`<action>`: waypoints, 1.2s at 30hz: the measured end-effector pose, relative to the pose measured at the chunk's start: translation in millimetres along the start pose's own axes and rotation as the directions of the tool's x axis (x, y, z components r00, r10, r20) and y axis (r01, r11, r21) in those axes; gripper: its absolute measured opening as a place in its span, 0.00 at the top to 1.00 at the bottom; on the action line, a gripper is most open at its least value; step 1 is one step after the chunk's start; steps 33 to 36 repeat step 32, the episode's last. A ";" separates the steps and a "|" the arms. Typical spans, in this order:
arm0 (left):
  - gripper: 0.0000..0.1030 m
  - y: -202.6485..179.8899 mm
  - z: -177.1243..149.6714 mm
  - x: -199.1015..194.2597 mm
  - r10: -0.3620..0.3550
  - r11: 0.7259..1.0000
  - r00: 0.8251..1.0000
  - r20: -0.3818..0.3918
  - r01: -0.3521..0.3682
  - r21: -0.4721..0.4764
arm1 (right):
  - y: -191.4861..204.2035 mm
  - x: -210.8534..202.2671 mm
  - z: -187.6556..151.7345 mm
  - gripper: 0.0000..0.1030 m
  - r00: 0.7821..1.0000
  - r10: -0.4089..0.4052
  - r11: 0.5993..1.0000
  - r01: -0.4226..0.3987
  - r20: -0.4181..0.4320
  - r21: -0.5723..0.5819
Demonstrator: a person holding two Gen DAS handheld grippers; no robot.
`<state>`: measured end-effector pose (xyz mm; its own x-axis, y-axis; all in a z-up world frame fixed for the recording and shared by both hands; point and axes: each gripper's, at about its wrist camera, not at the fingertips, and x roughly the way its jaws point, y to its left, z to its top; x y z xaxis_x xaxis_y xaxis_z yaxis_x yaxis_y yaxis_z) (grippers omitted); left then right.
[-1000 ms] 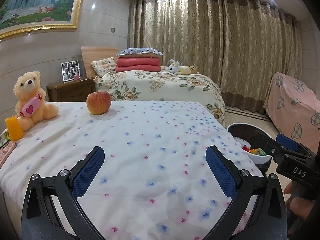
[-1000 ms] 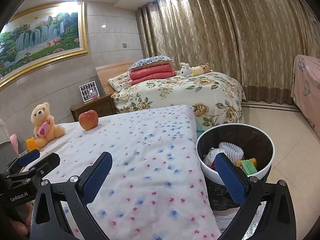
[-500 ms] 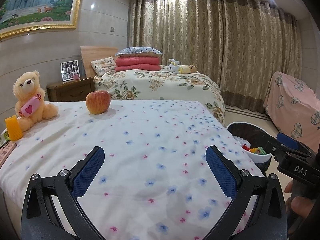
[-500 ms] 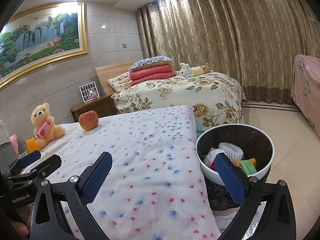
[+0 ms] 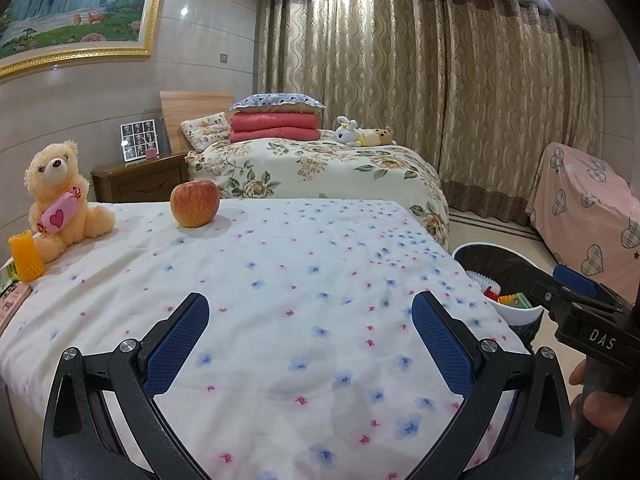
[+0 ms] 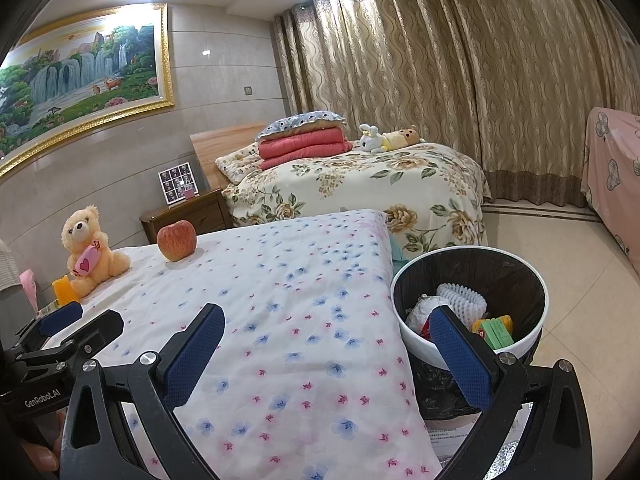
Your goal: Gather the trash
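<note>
A white trash bin (image 6: 472, 344) with a black liner stands on the floor right of the bed; inside lie a white foam net, crumpled paper and green and yellow wrappers. It shows partly in the left wrist view (image 5: 516, 314). My left gripper (image 5: 310, 344) is open and empty over the flowered bedspread (image 5: 280, 280). My right gripper (image 6: 326, 354) is open and empty, its right finger in front of the bin. An orange foam net (image 5: 25, 256) stands at the bed's left edge beside a teddy bear (image 5: 56, 200). An apple (image 5: 195, 203) rests on the bed.
A second bed (image 6: 360, 180) with folded quilts and plush toys stands behind. A wooden nightstand (image 5: 140, 180) sits between the beds. A pink covered piece of furniture (image 5: 588, 200) is at the right. Curtains hang at the back. Packets (image 5: 12, 300) lie at the bed's left edge.
Both views have shifted very slightly; the grippers stay open and nothing on the bed has moved.
</note>
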<state>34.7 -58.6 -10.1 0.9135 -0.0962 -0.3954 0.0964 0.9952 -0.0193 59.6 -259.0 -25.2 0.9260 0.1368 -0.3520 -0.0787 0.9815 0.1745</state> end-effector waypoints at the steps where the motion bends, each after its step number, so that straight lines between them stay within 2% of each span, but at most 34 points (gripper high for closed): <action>1: 0.00 -0.4 -0.3 0.0 -0.002 1.000 1.000 0.000 0.002 0.000 | 0.2 0.0 0.0 0.00 1.000 -0.001 1.000 0.001 -0.001 -0.001; 36: 0.00 0.1 -2.5 0.7 -0.007 1.000 1.000 -0.012 0.007 -0.008 | 0.3 -0.2 -0.6 0.00 1.000 0.005 1.000 -0.005 -0.020 0.016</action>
